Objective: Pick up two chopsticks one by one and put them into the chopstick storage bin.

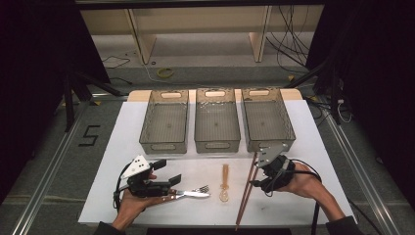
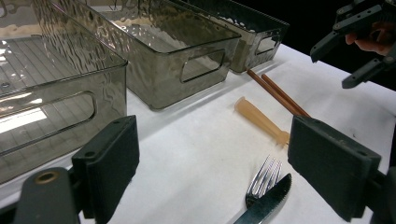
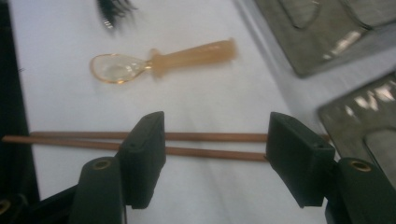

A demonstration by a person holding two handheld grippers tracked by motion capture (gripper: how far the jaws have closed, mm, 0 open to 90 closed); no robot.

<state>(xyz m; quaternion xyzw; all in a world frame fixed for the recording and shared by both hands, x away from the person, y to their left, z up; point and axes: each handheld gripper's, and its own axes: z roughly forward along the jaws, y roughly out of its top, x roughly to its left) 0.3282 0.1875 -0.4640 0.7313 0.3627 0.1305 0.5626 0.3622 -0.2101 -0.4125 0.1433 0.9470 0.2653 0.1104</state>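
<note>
- The chopsticks [image 3: 196, 143] lie side by side on the white table [image 1: 303, 147], just in front of the right-hand bin [image 1: 266, 119] and beside the amber spoon [image 3: 159, 60].
- I'd judge the pickup needs both sticks pinched together mid-length, jaws square across them, so neither rolls free.
- My right gripper [image 3: 215, 156] hovers over them, jaws apart, gripping nothing.
- My left gripper [image 2: 212, 170] rests wide open, empty, near the fork [image 2: 263, 181] and knife [image 2: 264, 205].

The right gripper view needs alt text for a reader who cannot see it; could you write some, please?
Two open black jaws of the right gripper hover above a pair of brown chopsticks lying on a white table. Beyond lies an amber spoon; grey bins stand at right.
</note>
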